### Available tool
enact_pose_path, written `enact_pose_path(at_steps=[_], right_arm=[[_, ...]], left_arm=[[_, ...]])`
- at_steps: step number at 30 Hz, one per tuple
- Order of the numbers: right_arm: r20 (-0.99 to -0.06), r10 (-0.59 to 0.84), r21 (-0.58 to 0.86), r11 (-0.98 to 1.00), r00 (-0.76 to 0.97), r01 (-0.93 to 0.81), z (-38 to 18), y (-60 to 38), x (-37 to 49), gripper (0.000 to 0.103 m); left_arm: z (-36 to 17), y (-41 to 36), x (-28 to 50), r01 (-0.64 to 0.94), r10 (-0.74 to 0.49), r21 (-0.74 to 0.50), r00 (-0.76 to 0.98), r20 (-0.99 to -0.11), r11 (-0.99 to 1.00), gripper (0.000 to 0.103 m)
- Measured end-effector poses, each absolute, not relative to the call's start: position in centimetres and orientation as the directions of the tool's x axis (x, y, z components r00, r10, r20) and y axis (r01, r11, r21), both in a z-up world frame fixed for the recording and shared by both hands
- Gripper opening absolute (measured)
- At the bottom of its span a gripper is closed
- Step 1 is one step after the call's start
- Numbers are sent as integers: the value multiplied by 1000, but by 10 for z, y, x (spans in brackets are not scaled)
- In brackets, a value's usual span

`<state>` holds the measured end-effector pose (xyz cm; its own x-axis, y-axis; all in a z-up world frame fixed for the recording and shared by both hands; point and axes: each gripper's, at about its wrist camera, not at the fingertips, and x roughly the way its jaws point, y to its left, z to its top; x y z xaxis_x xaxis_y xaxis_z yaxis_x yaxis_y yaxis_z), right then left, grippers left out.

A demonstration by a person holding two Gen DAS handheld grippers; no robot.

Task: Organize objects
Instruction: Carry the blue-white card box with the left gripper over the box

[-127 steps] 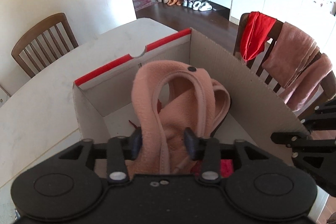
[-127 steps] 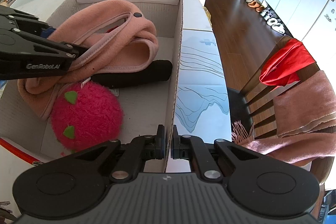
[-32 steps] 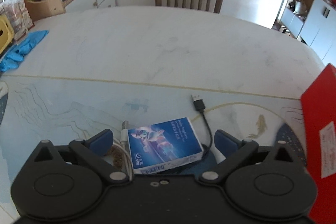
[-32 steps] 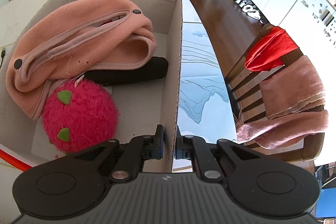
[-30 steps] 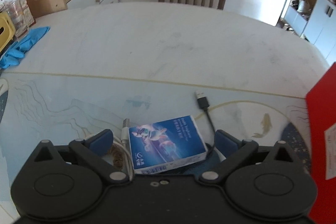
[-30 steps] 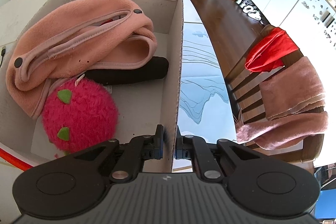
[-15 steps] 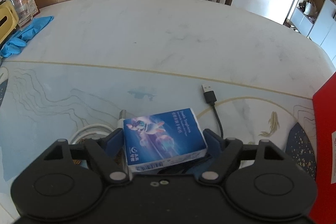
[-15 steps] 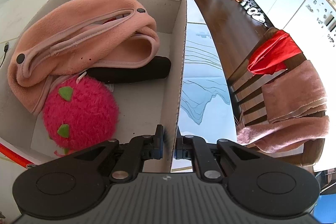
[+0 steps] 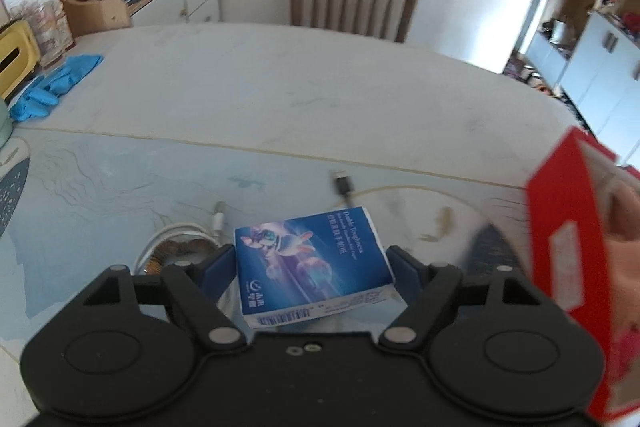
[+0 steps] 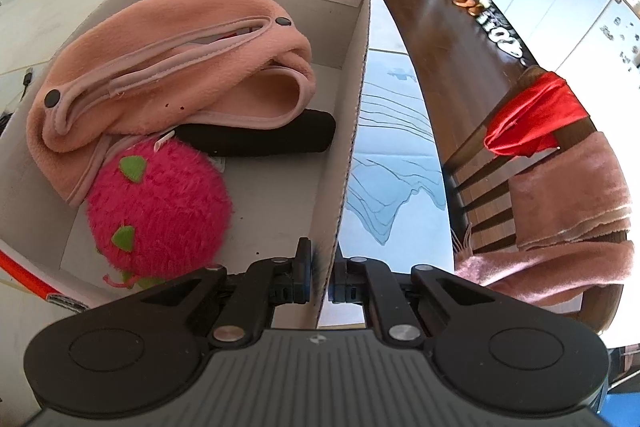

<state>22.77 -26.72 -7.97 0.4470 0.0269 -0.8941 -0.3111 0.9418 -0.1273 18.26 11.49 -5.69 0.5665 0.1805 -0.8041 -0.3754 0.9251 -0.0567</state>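
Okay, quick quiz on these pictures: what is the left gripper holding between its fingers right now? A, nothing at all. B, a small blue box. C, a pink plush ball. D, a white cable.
B: in the left wrist view the left gripper has its pads against both sides of the small blue box, which sits lifted above the white cable lying on the table.

My left claw [image 9: 310, 269] dropped the pink fleece [image 10: 168, 67] in the cardboard box [image 10: 352, 131] four seconds back and swung over to the blue packet [image 9: 310, 263]. In the last second its jaws have closed onto the packet's sides, and the packet now rides clear of the surface [image 9: 280, 99], with the white cable [image 9: 176, 235] left below.
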Motion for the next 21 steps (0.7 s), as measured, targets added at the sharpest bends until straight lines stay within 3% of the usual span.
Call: enact_pose_path(at_steps=[13,21], right_arm=[[-885,86,-112,914,457,-389,-82,-273,227,7],[-884,105,-94,914,455,-394,-81,-277,226,7]], left_arm=[[5,6,177,-57,-16,-71,662,-749,996,80],[14,-66,189,163,-168,-79,661,-731,983,80]])
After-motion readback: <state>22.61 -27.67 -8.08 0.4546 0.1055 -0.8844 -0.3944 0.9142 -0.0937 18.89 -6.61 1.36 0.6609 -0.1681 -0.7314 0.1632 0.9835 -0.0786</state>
